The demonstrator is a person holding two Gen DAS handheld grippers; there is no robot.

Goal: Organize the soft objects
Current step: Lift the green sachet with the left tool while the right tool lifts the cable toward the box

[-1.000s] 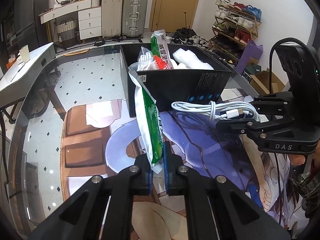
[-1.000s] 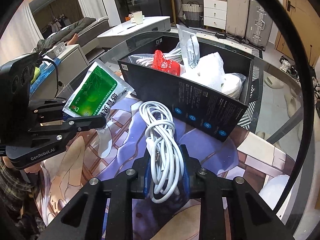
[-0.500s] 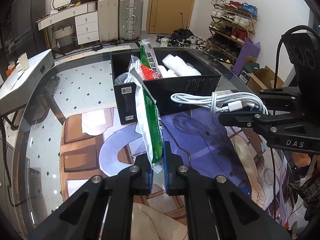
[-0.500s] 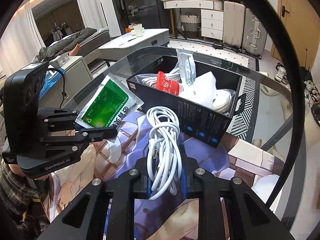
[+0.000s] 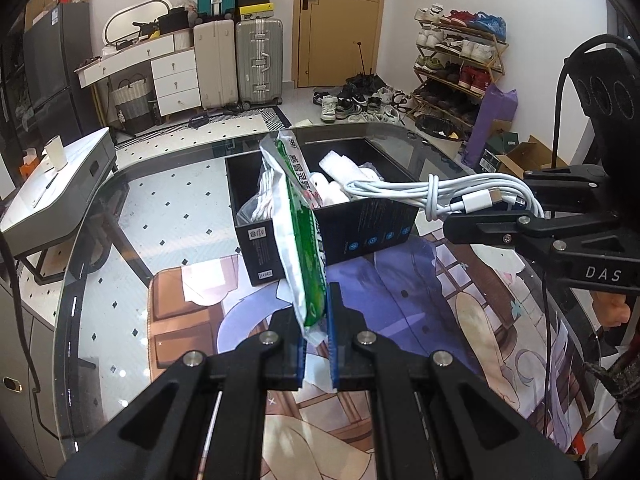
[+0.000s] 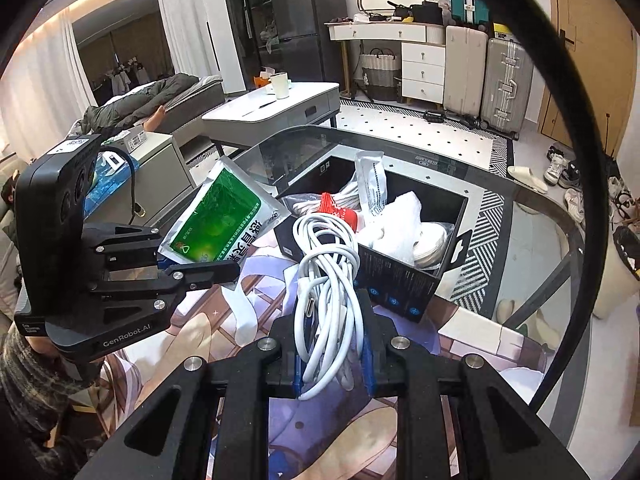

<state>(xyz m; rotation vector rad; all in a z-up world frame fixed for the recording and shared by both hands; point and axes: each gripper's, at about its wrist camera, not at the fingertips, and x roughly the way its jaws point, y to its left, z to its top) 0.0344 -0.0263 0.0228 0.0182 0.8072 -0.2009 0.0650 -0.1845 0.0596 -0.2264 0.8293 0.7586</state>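
Both tools higher: green packet [image 5: 304, 240], white cable [image 6: 328, 284] (clamped) above box [image 5: 360, 228].

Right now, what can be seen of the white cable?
The white cable is a glossy cord coiled into a loose bundle with a few turns wrapped round its middle. One plug end with a metal tip shows near the pinch. The right tool is shut on its lower loops and holds it in the air above the mat, in front of the black box.
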